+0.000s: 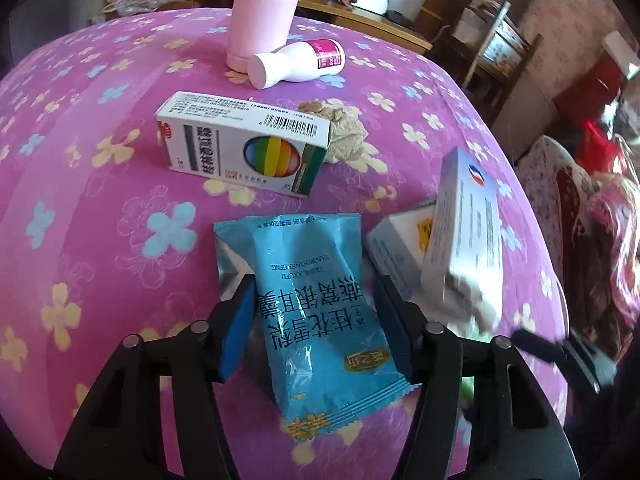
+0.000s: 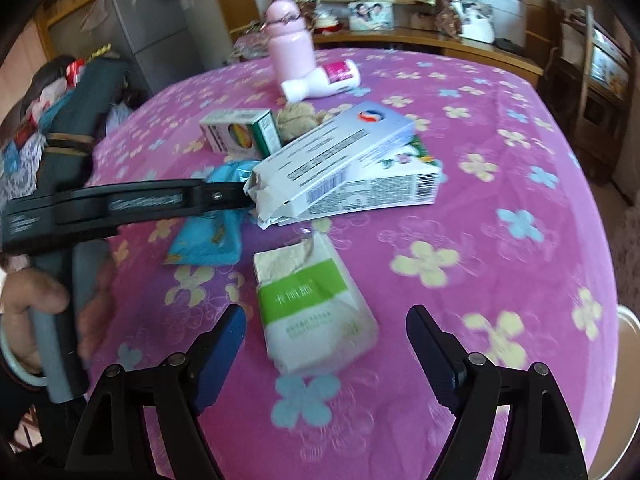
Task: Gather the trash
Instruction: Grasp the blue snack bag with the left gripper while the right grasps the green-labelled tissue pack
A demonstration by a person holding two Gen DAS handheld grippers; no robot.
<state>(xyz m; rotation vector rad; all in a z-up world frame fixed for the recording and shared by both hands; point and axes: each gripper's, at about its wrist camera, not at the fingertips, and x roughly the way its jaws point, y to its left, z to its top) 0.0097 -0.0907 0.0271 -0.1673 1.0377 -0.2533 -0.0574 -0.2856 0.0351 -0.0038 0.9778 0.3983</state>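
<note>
My left gripper [image 1: 316, 304] has its blue pads on both sides of a blue snack packet [image 1: 316, 304], which also shows in the right wrist view [image 2: 208, 240] on the purple flowered tablecloth [image 1: 100, 200]. The pads look close to the packet's sides; I cannot tell if they press it. My right gripper [image 2: 326, 332] is open around a white and green tissue packet [image 2: 312, 304]. A white and blue box [image 2: 340, 156] leans on a flat carton [image 2: 380, 192]. A rainbow-marked box [image 1: 244, 148] lies further back.
A pink flask [image 1: 262, 12] stands at the far side with a small white bottle [image 1: 296, 64] lying beside it. A crumpled beige wad [image 1: 344, 132] lies behind the rainbow box. Chairs and furniture stand beyond the table's right edge.
</note>
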